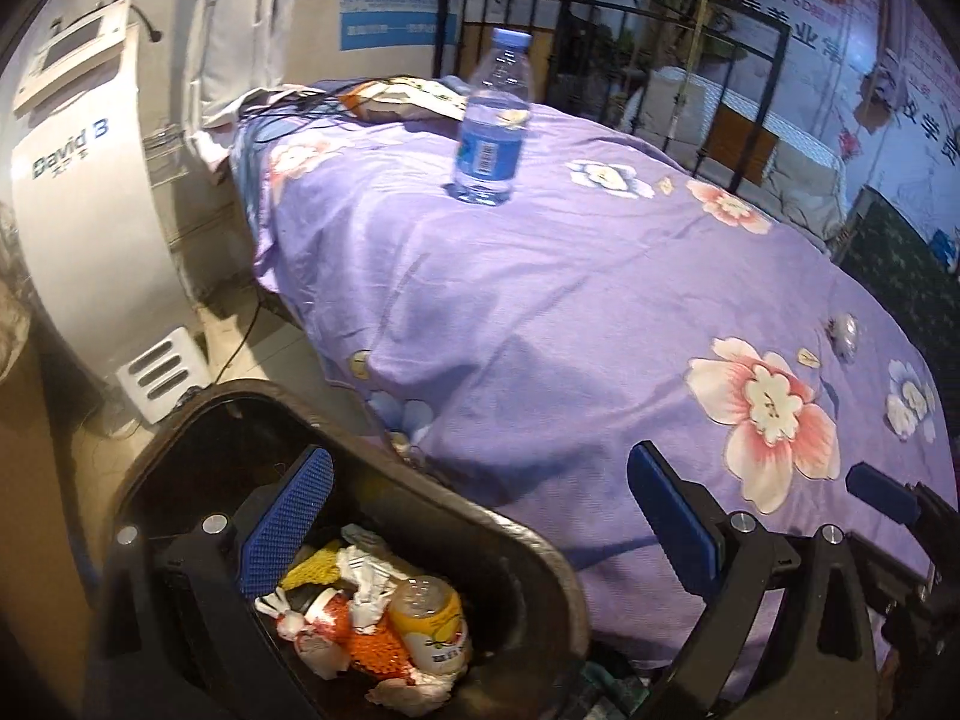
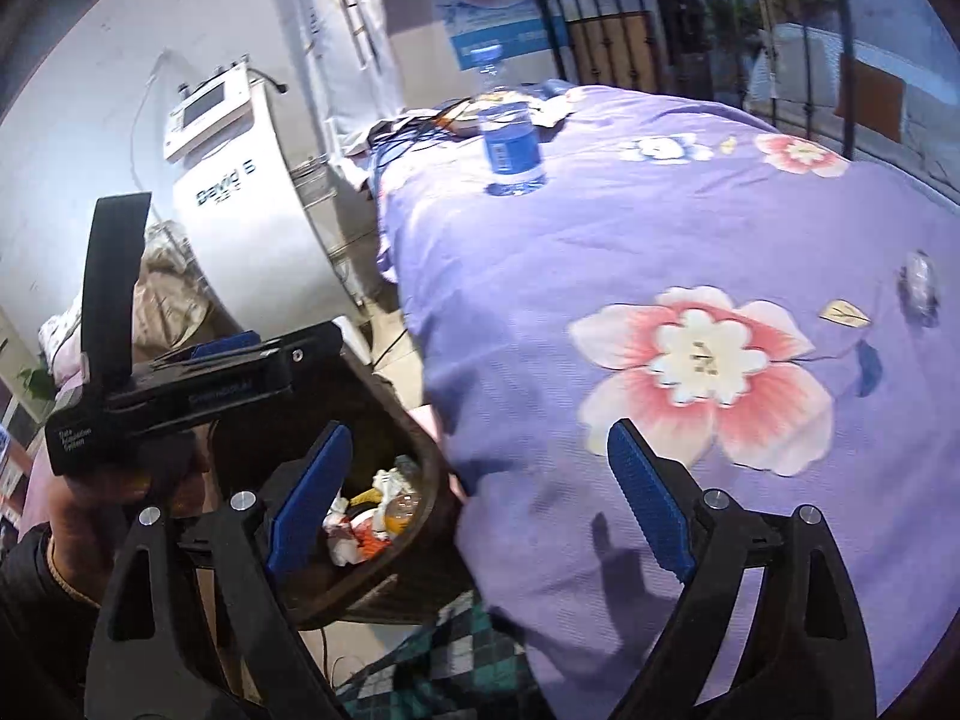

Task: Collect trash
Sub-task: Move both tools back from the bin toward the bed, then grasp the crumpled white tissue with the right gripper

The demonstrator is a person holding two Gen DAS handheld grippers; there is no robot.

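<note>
Beside the bed at far left stands a white machine (image 1: 78,192), then the dark trash bin (image 1: 528,546) holding a yellow can (image 1: 432,618) under the left gripper (image 1: 480,534), its jaws spread and empty, then a water bottle (image 1: 493,120) upright on the purple bedspread (image 1: 540,300), a small crumpled wrapper (image 2: 919,287) farther right, and the right gripper (image 2: 480,504) likewise spread, gripping nothing.

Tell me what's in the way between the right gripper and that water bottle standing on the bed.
Nothing visible blocks it. Between the right gripper, jaws open and empty, and the upright water bottle lies only bare purple bedspread. The tangle of cables sits behind the bottle, and a small crumpled wrapper lies far right.
</note>
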